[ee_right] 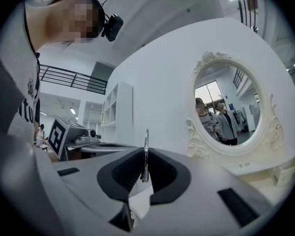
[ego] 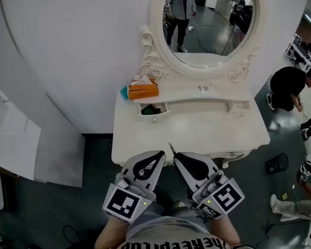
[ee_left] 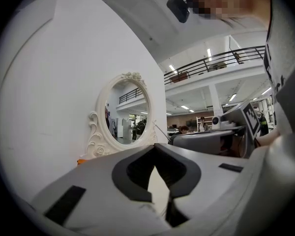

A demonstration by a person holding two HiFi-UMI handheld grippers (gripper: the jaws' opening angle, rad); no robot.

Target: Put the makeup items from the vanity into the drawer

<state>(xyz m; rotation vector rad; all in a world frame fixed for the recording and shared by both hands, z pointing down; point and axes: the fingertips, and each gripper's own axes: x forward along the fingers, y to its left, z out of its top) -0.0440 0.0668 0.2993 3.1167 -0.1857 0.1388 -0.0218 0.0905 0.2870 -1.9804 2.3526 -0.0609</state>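
The white vanity (ego: 197,128) stands against the wall under an oval mirror (ego: 210,19). Its small left drawer (ego: 154,117) is pulled open, with a dark item (ego: 151,109) inside. An orange item (ego: 143,91) and a teal item (ego: 124,93) lie on the shelf above it. Both grippers hover at the vanity's front edge, side by side. My right gripper (ego: 176,155) is shut on a thin metal makeup tool (ee_right: 145,156), which sticks up past the jaw tips (ego: 171,148). My left gripper (ego: 160,153) is shut with nothing in it, its jaws meeting at the tips (ee_left: 155,145).
The small right drawer (ego: 240,107) also stands out a little. A small pale object (ego: 203,88) lies on the shelf under the mirror. People crouch on the floor at the right (ego: 287,87), and a black object (ego: 276,163) lies there. Papers (ego: 15,139) lean at the left.
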